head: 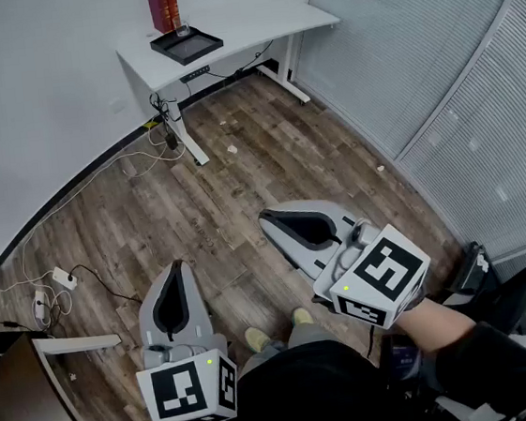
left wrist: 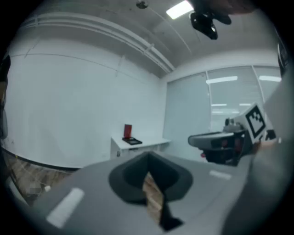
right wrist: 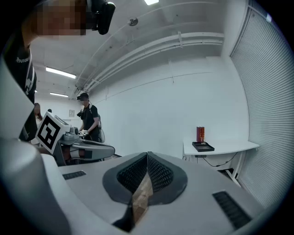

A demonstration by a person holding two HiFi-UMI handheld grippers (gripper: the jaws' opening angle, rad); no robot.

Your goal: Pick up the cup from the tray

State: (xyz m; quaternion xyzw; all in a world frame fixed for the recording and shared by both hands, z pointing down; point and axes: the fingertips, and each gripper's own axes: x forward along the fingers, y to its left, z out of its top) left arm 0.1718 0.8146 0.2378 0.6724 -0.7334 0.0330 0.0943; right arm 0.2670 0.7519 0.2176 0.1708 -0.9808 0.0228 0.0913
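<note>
the fingers (left wrist: 131, 178) of the left gripper (left wrist: 148, 157) are pressed together at the tips, with nothing pinched; only a sliver of wooden floor (head: 240, 174) shows through the slit behind them. the fingers (right wrist: 132, 175) of the right gripper (right wrist: 147, 155) are likewise pressed together and empty. in the head view both grippers sit low in the frame, the left at lower left and the right at lower centre-right, side by side but apart, held over the floor and aimed toward the top of the frame. well apart from them, at the top centre, a white worktop (head: 242, 30) stands against the wall. a black tray (head: 190, 46) lies on it, with the small clear cup (head: 183, 32) in the tray and red books (head: 163, 8) upright just behind. cables trail across the floor to a power strip (head: 63, 278) at left. another person (right wrist: 90, 121) stands at the left of the right gripper view.
</note>
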